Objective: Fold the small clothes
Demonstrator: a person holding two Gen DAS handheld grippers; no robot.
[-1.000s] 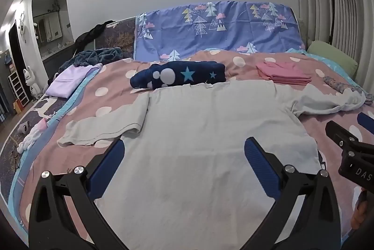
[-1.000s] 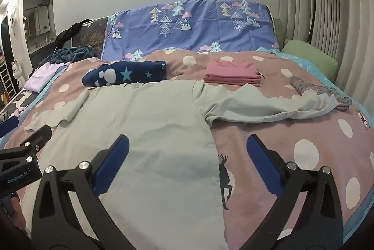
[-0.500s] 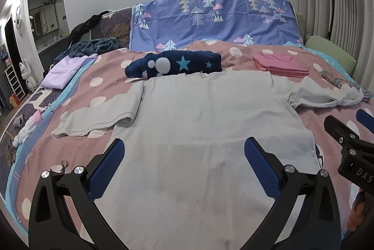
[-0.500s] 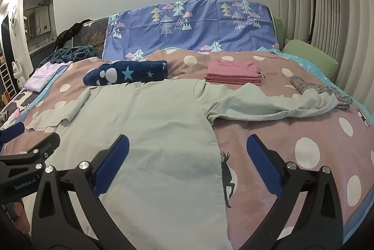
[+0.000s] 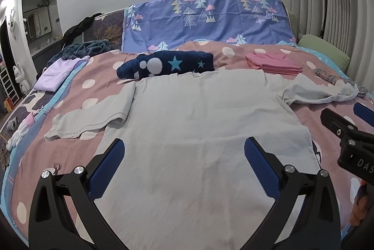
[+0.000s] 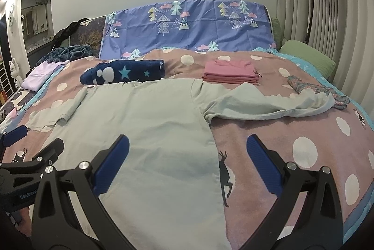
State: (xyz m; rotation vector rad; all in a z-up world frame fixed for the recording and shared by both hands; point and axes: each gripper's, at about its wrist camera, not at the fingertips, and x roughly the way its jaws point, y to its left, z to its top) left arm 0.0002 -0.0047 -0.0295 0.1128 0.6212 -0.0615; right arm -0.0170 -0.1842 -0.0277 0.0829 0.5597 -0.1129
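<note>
Both claws (image 5: 183, 162) (image 6: 187, 160) pulled back, spread wide; soft grey shirt (image 5: 198, 133) flat.

There is one big pale shirt (image 5: 198, 123) on the bed, one stack of pink folded clothes (image 5: 273, 63), one dark blue rolled blanket (image 5: 168, 64) with stars and one purple folded cloth (image 5: 58, 71). There are two grippers, the left gripper (image 5: 183, 163) and the right gripper (image 6: 187, 163), and one green pillow (image 6: 306, 56)
</note>
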